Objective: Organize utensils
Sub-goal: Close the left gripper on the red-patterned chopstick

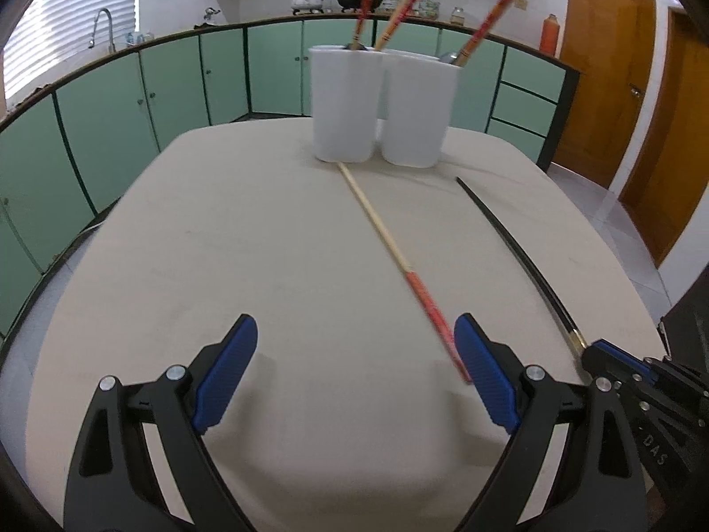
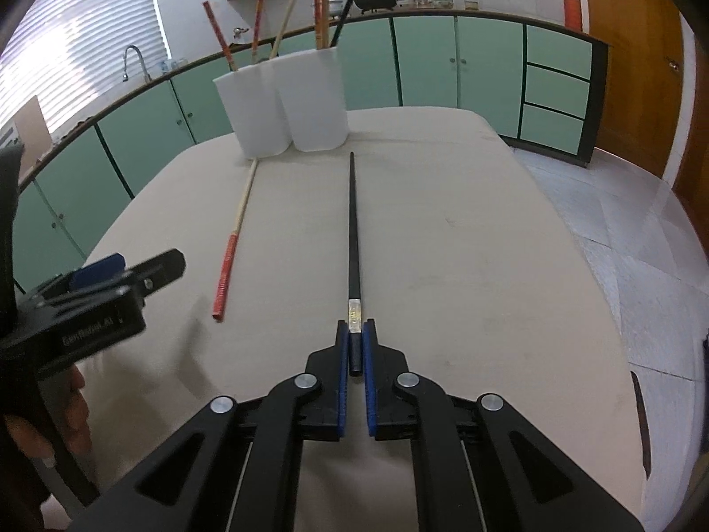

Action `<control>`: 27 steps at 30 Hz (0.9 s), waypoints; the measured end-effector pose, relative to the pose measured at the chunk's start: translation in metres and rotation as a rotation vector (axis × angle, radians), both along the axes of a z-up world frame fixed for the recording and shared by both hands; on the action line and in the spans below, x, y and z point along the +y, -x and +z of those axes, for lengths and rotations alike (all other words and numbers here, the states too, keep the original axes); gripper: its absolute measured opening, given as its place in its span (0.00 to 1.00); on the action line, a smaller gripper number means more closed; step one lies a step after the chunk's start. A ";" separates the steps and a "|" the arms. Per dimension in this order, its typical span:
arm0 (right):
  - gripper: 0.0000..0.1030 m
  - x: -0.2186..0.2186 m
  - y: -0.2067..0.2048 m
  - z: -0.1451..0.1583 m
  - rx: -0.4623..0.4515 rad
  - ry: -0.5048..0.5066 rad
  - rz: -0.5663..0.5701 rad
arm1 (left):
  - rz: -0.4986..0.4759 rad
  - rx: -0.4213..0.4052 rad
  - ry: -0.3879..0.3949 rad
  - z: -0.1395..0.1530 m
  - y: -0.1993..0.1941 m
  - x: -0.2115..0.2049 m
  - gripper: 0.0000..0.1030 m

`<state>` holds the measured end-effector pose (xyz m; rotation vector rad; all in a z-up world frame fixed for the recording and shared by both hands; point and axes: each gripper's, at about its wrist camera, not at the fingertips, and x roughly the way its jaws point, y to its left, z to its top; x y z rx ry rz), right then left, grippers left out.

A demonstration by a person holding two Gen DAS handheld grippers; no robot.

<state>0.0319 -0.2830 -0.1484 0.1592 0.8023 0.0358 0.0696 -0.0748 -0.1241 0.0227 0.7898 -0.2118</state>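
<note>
A black chopstick (image 2: pixel 353 230) lies along the beige table, and my right gripper (image 2: pixel 354 326) is shut on its thick end, just behind a gold band. To its left lies a wooden chopstick with a red handle (image 2: pixel 230 257), tip toward two white cups (image 2: pixel 283 102). In the left wrist view the red-handled chopstick (image 1: pixel 385 239) runs from the cups (image 1: pixel 381 106) down to my left gripper's right finger (image 1: pixel 483 377). My left gripper (image 1: pixel 354 323) stands open over the cloth with nothing between the pads. The right gripper (image 1: pixel 596 350) and the black chopstick (image 1: pixel 509 239) show at the right.
Both cups hold several upright chopsticks (image 1: pixel 399 13) and stand at the table's far edge (image 1: pixel 248 124). Green cabinets (image 1: pixel 133 102) with a counter run behind. A wooden door (image 1: pixel 607 66) is at the right. A hand (image 2: pixel 66 403) holds the left gripper (image 2: pixel 133 270).
</note>
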 end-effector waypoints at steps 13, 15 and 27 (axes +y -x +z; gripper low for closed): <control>0.06 -0.006 0.001 0.000 -0.004 -0.017 -0.003 | -0.062 0.075 0.001 -0.013 -0.006 -0.025 0.67; 0.06 -0.006 0.001 0.000 -0.002 -0.019 -0.003 | -0.061 0.090 0.005 -0.014 -0.007 -0.025 0.63; 0.06 -0.004 0.000 -0.001 0.002 -0.017 -0.001 | -0.042 0.106 0.015 -0.014 -0.007 -0.020 0.44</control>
